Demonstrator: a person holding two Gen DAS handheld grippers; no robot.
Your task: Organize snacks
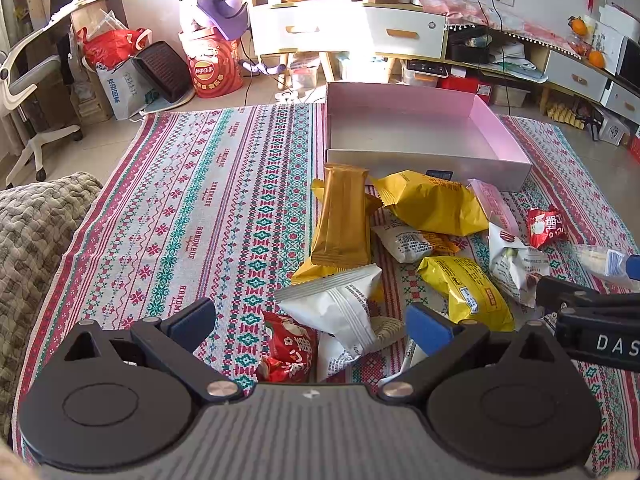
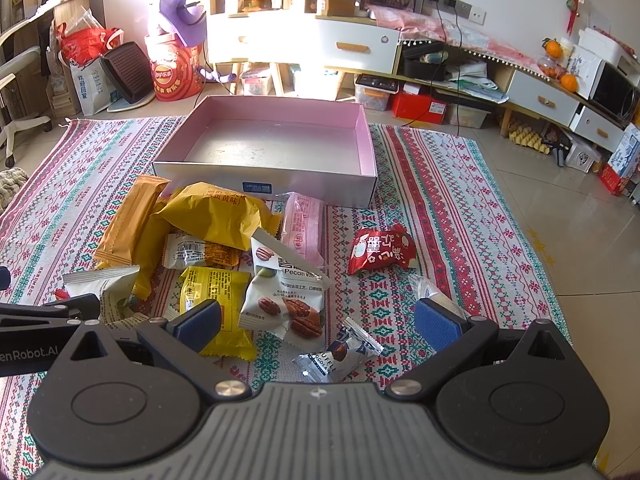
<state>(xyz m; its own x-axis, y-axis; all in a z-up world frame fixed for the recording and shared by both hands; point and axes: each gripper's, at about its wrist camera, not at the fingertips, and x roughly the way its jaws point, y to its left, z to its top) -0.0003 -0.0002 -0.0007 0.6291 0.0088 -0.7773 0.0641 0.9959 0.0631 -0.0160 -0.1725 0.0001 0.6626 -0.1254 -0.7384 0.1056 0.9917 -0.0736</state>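
Empty pink box (image 2: 276, 148) at the far side of the patterned cloth (image 2: 420, 216), open mouth up, nothing inside as yet. Snack heap piled against the box's near wall, spilling toward both tools; red packet (image 2: 380, 250) lying apart, off the heap's right edge, nearer the box's right corner.

Right gripper (image 2: 318, 322) spread wide, holding nothing, blue pads straddling the pecan packet (image 2: 286, 304) and the small truffle packet (image 2: 338, 354). Truffle packet closest, just ahead of the open jaws and low between them, long axis slanting up to the right, away from the box. Pecan packet standing tilted just beyond, toward the box.

Left gripper (image 1: 310, 320) likewise agape and empty, poised above the heap's near-left end; white pillow packet (image 1: 340, 300) directly between its pads, long orange bar (image 1: 344, 216) further on, pointing lengthwise at the box's near wall.

Both tools level, aimed forward at the box, side by side, almost touching. Probably a first pick ahead: truffle packet for the right, white packet for the left, then a short carry straight forward over the near wall
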